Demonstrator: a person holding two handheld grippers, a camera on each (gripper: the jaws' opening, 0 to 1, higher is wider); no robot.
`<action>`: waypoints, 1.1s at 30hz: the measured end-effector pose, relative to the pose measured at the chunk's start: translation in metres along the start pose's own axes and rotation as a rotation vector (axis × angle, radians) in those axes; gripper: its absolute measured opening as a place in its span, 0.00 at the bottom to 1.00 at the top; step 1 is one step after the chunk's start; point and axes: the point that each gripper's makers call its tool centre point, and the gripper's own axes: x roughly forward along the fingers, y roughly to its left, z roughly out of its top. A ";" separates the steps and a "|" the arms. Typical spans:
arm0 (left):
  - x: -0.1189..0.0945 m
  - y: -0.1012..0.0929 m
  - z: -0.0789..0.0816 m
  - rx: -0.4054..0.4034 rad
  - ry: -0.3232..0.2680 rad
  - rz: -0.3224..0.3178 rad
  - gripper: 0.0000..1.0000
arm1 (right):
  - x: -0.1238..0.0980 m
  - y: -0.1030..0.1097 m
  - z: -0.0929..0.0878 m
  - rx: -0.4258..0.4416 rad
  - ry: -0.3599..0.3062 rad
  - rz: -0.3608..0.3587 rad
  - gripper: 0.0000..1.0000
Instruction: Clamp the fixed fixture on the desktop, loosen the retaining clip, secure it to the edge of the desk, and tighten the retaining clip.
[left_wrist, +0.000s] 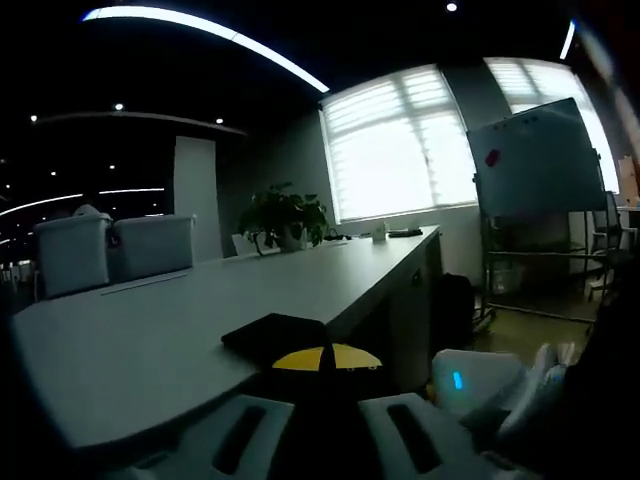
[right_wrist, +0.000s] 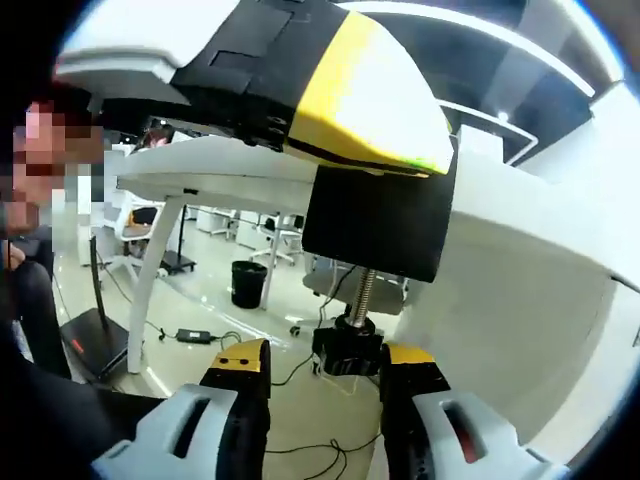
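Closest in the right gripper view, white fingers with yellow-and-black tips (right_wrist: 325, 385) closed about the black screw knob (right_wrist: 348, 350) under the threaded metal rod (right_wrist: 362, 290) of the black-and-yellow clamp fixture (right_wrist: 345, 120). Seated already on the rim of the long pale tabletop (right_wrist: 230, 165), upper body above, black jaw block below, so placing looks done and tightening the retaining clip looks like what remains; whether fully snug, cannot tell. Seen from above in the left gripper view, same fixture at the near tabletop edge (left_wrist: 300, 345), with the left gripper's white fingers (left_wrist: 325, 435) set either side of it and apparently holding it, though contact is hidden. Open floor below the overhang for turning the knob; tabletop underside close above, white desk side panel (right_wrist: 520, 300) just to one side, cables and black bin (right_wrist: 247, 283) well apart.
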 end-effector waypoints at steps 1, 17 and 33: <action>0.000 0.000 0.000 0.000 0.000 0.000 0.01 | 0.002 -0.002 -0.001 0.022 0.006 -0.012 0.41; 0.000 -0.002 0.001 0.003 -0.009 0.004 0.01 | 0.007 -0.011 0.004 0.063 0.012 -0.088 0.26; 0.000 -0.002 0.001 0.010 -0.002 -0.007 0.01 | 0.007 0.010 0.010 -0.069 -0.118 0.498 0.25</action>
